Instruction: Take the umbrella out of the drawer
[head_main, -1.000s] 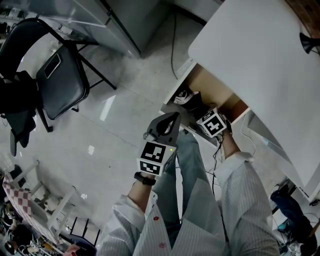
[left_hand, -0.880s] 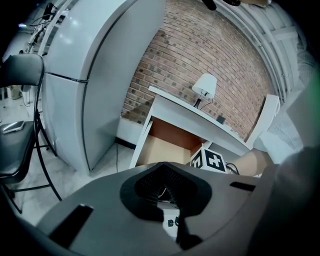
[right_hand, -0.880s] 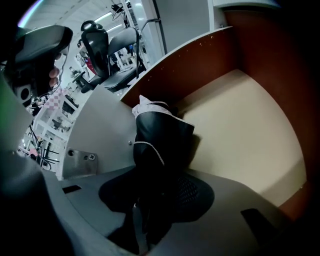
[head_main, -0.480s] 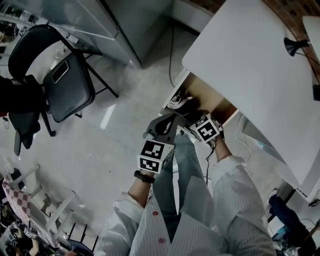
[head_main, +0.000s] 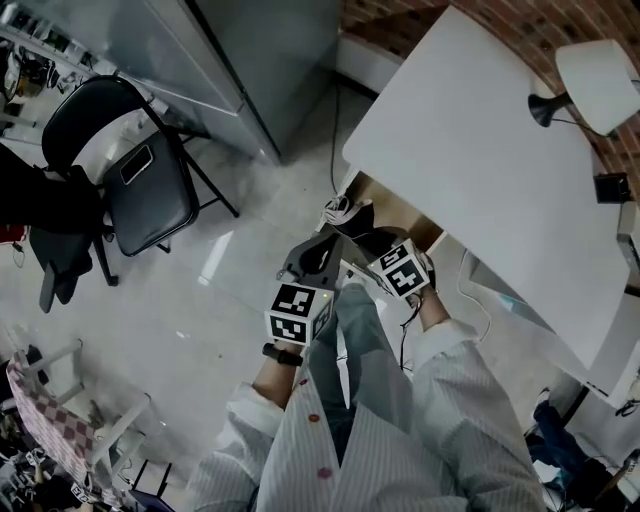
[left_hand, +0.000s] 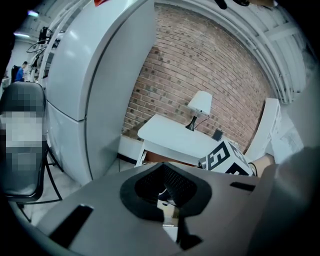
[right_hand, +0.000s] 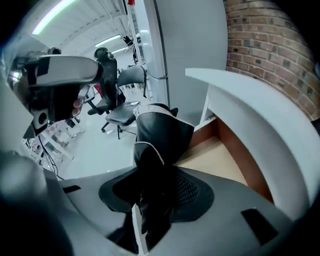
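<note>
Head view: my right gripper grips the one black folded umbrella with white trim just above the single open wooden drawer under the white desk. My left gripper hangs just beside it, farther from the drawer

Left gripper view: jaws closed together, empty

Right gripper view: the umbrella's long axis runs straight out from the jaws, over the drawer's front edge

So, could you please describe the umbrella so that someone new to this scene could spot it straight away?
Find the white desk by the brick wall; its wood-lined drawer stands open under one edge. Over that drawer the right gripper is clamped on the umbrella, a folded black fabric bundle with thin pale piping, unlike the hard grey gripper holding it.
</note>
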